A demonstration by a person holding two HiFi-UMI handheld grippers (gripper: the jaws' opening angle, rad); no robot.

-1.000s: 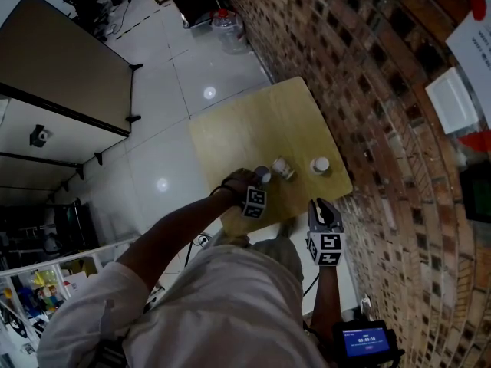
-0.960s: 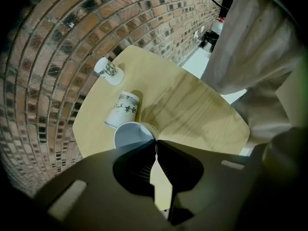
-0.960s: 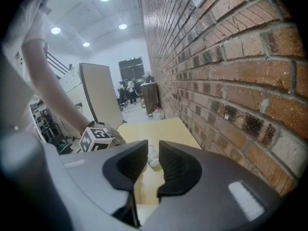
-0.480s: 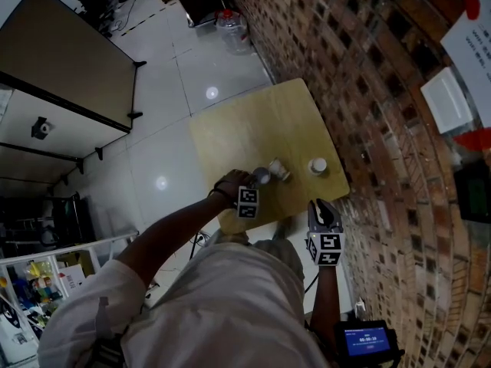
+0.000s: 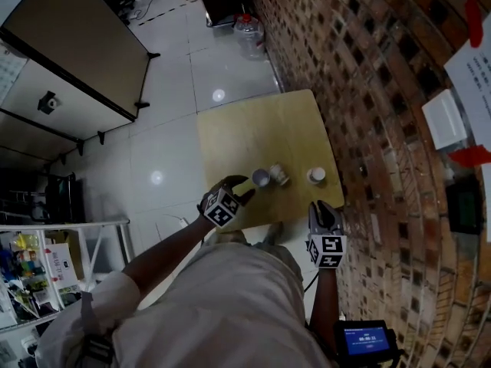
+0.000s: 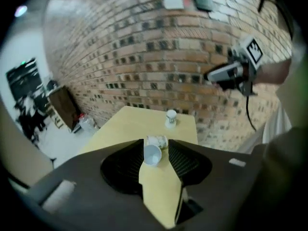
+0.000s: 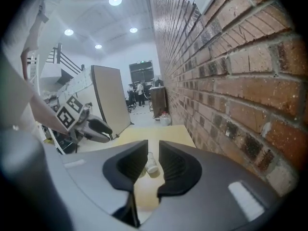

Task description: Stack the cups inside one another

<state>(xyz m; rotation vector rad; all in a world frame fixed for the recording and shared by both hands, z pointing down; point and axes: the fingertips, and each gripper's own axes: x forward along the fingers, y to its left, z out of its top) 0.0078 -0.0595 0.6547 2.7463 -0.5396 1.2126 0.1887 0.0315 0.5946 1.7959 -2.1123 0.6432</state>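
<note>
So we've got three cups in a loose row near the front edge of the wooden tabletop (image 5: 261, 125). There's a white cup (image 5: 261, 178) tipped over with its mouth facing us. A printed cup (image 5: 280, 174) lies on its side just beside it, and we can't tell if they touch. A third cup (image 5: 316, 175) stands on its end, apart from those two and closer to the brick wall (image 5: 368, 83). Nothing is stacked yet. Our left claw (image 5: 240, 189) is held up off the tabletop near the tipped white cup, its jaws opening wide with nothing pinched. The two lying cups just show through the gap, down on the tabletop. Our right claw (image 5: 322, 207) sits by the tabletop's near edge with its jaws a narrow slot apart, gripping nothing, lined up with the standing cup farther out. White tiled floor (image 5: 169, 121) runs off to the left of it all.
</note>
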